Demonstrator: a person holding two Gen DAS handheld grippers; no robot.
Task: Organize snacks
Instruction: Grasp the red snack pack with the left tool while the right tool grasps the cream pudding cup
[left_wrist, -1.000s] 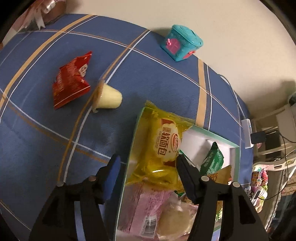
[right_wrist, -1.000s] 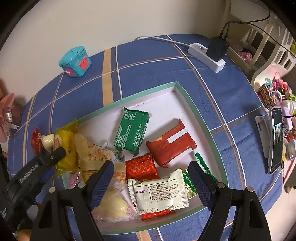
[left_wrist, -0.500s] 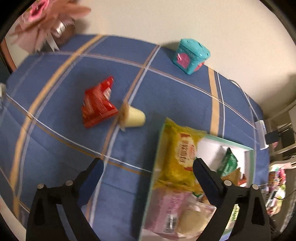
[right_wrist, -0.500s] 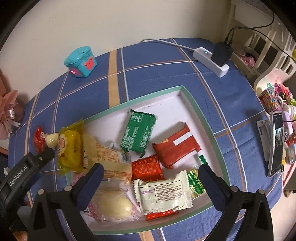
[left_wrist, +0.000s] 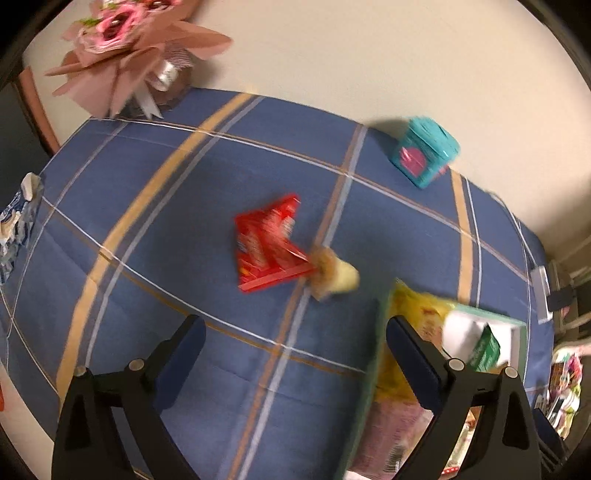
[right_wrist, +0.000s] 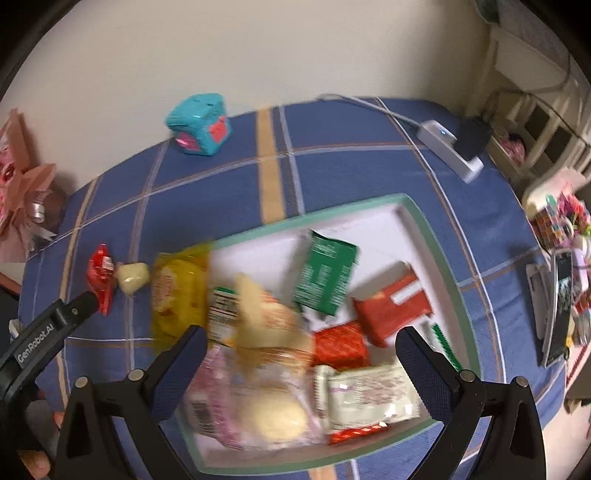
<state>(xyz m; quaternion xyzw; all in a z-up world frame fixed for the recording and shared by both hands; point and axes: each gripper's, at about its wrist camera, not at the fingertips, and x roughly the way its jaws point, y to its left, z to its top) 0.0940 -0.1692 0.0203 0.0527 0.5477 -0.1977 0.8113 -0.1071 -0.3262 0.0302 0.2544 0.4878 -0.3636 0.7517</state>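
Note:
A white box with a green rim (right_wrist: 439, 247) holds several snack packets, with a yellow bread packet (right_wrist: 179, 291) lying over its left edge. A red snack packet (left_wrist: 267, 245) and a pale jelly cup (left_wrist: 336, 275) lie on the blue cloth left of the box; both also show in the right wrist view, the packet (right_wrist: 99, 273) and the cup (right_wrist: 133, 277). My left gripper (left_wrist: 291, 350) is open and empty above the cloth, just short of the packet and cup. My right gripper (right_wrist: 299, 360) is open and empty above the box.
A teal toy box (left_wrist: 424, 155) stands at the far edge by the wall. A pink bouquet (left_wrist: 136, 48) sits at the back left corner. A white power strip with a plug (right_wrist: 454, 151) lies back right. A phone on a stand (right_wrist: 557, 306) is at the right.
My left gripper has let go of the yellow bread packet, opened wide and swung left and back toward the red packet and jelly cup. My right gripper has risen a little and opened wider.

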